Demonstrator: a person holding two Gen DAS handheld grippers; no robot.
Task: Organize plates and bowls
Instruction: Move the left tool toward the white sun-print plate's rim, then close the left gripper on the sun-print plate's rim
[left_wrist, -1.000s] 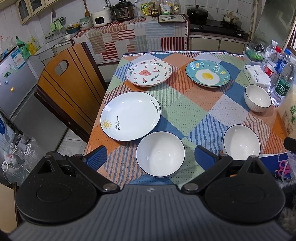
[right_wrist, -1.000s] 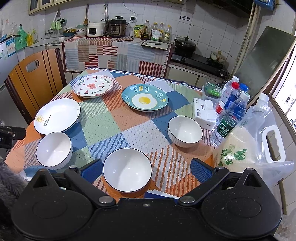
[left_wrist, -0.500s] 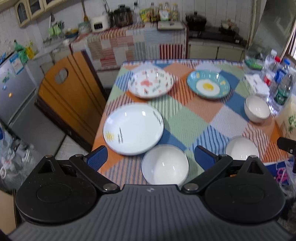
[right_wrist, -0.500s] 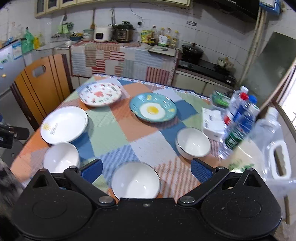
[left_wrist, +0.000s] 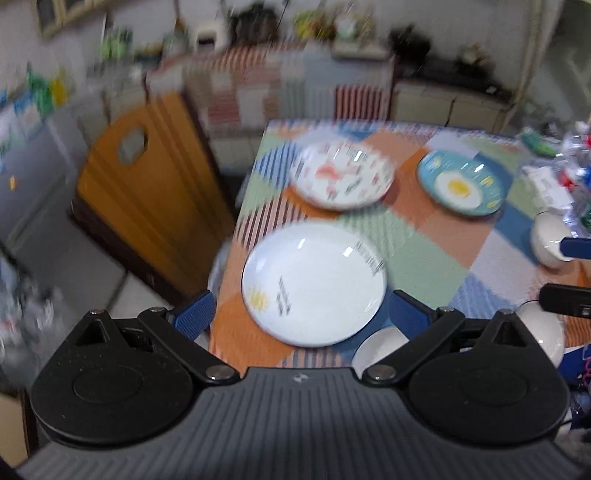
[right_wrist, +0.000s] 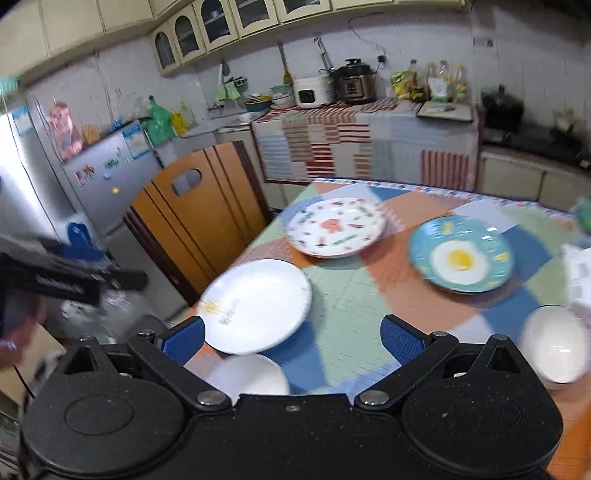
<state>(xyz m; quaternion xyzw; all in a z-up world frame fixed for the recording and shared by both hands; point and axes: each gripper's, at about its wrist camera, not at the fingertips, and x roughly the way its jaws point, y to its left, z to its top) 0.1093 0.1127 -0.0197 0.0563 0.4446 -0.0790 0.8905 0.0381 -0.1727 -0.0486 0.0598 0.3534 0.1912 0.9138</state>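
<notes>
Above the white plate (left_wrist: 314, 288), both grippers' jaws gape empty.

White tiled walls (right_wrist: 424, 33) back a kitchen with cream arched-glass cabinets (right_wrist: 207, 29) overhead. A counter draped in striped patchwork cloth (right_wrist: 332, 144) carries a rice cooker (right_wrist: 312, 92) and a pressure cooker (right_wrist: 354, 81). A silver fridge (right_wrist: 55, 177) stands at left, beside an orange wooden chair (right_wrist: 195, 218) drawn up to the table's patchwork cloth (right_wrist: 354, 302).

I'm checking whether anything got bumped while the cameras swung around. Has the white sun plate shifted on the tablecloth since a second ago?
No. The white sun plate still lies near the table's chair-side edge, just short of the heart-pattern plate; only the cameras moved.
</notes>
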